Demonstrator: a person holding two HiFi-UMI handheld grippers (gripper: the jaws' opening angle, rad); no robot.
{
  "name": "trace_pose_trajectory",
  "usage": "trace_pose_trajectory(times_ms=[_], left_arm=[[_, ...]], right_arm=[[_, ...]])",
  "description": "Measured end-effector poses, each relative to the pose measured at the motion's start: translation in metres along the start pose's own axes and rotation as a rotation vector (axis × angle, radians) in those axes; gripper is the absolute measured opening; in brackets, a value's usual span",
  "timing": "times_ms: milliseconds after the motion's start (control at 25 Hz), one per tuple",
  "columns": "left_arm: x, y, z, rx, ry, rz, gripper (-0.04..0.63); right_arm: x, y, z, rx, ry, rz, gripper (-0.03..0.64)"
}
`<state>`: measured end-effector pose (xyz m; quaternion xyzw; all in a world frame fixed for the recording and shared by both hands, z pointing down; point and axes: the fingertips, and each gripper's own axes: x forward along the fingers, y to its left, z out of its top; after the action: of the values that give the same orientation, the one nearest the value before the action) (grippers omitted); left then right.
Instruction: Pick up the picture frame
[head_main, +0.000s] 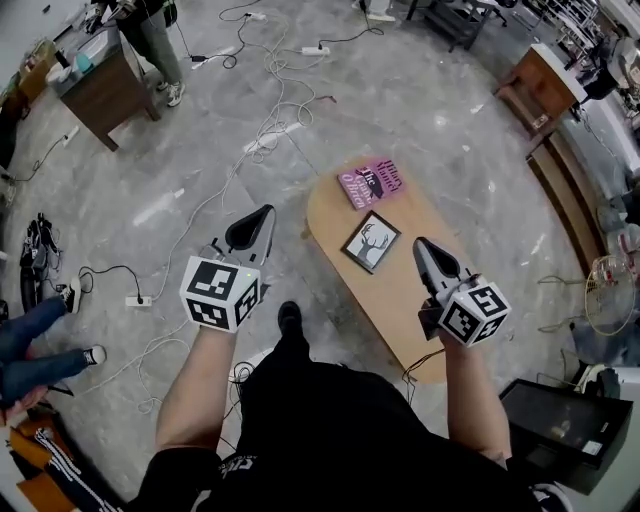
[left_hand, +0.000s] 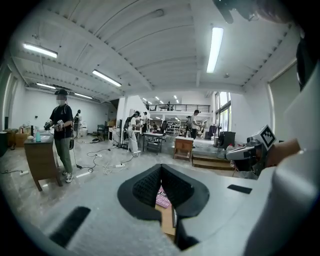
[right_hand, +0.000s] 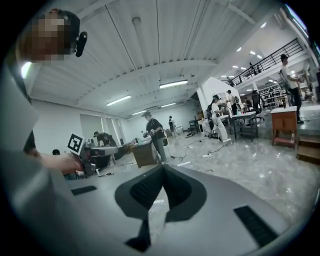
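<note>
Left claw (head_main: 264, 212) and right claw (head_main: 421, 243) both pinched together, empty. They sit either side of the picture frame (head_main: 371, 242) — flat on the surface (head_main: 395, 300) — seemingly lining up a grab.

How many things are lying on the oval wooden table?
2. A pink book lies at the far end of the table; the picture frame just nearer, mid-table. The right gripper hides a little of it.

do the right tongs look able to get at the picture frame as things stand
Probably yes: the picture frame lies flat on the table, apart from the pink book, and nothing stands between it and the right tongs. The tongs are shut, so they must open first.
</note>
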<state>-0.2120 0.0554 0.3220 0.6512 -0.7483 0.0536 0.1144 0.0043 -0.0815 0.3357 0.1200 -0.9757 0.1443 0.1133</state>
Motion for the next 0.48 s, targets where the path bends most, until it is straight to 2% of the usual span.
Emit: trace_pose_trajectory(times_ms=[240, 480], left_arm=[[0.046, 0.05, -0.008, -0.028, 0.039, -0.075, 0.008], [0.095, 0.05, -0.007, -0.028, 0.058, -0.167, 0.008]], right_arm=[[0.067, 0.002, 0.014, 0.012, 0.009, -0.048, 0.006], [0.079, -0.019, 0.023, 0.038, -0.011, -0.114, 0.006]])
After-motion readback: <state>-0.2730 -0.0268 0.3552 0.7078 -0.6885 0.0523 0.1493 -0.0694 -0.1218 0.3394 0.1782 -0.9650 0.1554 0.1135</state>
